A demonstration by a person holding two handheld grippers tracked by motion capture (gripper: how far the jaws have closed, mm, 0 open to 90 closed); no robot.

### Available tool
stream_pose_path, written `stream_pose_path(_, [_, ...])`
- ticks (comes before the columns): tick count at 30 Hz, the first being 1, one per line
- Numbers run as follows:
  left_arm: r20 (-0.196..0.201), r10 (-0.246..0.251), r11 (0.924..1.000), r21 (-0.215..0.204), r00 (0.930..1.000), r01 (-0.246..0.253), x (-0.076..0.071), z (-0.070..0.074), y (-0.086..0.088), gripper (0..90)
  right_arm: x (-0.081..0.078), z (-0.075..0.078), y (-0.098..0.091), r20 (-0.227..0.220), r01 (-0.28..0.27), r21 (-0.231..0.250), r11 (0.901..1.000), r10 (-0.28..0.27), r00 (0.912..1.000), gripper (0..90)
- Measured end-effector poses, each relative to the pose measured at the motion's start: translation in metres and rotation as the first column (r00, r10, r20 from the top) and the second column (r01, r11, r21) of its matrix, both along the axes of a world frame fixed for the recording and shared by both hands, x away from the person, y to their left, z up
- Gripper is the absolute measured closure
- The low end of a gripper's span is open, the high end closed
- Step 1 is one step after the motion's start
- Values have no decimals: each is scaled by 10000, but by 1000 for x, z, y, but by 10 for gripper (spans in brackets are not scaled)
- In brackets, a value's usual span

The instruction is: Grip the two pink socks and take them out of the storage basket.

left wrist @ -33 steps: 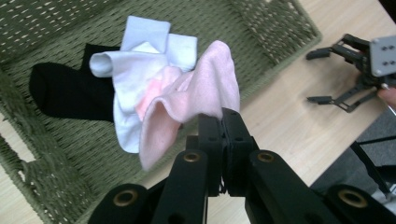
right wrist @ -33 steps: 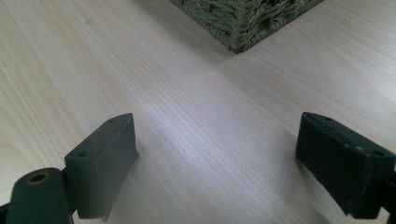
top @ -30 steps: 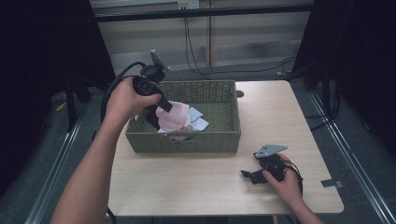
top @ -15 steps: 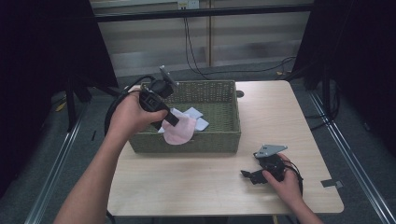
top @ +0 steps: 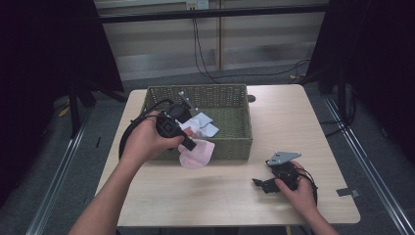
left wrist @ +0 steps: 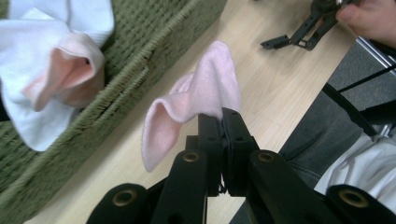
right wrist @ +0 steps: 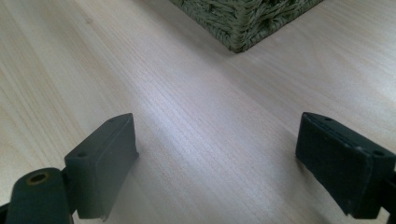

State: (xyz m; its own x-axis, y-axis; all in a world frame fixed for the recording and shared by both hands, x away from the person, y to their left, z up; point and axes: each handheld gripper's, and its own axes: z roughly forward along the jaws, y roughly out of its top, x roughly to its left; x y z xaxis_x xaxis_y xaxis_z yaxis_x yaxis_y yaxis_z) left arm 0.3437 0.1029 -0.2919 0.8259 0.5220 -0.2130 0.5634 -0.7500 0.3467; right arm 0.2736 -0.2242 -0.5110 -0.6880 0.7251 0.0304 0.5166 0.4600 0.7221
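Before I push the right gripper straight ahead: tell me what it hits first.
Probably the near corner of the woven basket. The right gripper has its fingers open low over the bare wooden table, and nothing lies between them and that corner; depth is hard to judge.

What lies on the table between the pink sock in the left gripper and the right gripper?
Bare tabletop in the high view, from pink sock to right gripper.

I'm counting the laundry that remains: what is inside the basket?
Inside the basket lie a pale blue-white cloth and, in the left gripper view, a pink sock on it. The near wall and the left hand cover the rest of the floor.
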Motion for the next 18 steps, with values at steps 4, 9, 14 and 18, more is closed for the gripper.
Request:
stream_pose_path(4, [-151,-160,9998,147,9998,162,-1,-13,-7,881,0,0,0,-9,8,7,10000,-8,10000,117])
stream_pose_path(9, [-302,-317,9993,191,9990,323,-2,-24,-13,880,0,0,0,-12,9,9,10000,-9,10000,117])
stream_pose_path(14, [-347,-381,9990,214,9987,388,-1,-33,-16,880,0,0,0,-12,7,8,10000,-7,10000,117])
stream_pose_path(18, [-374,-327,9994,129,9988,332,0,-41,-17,866,0,0,0,-12,10,10,10000,-10,10000,117])
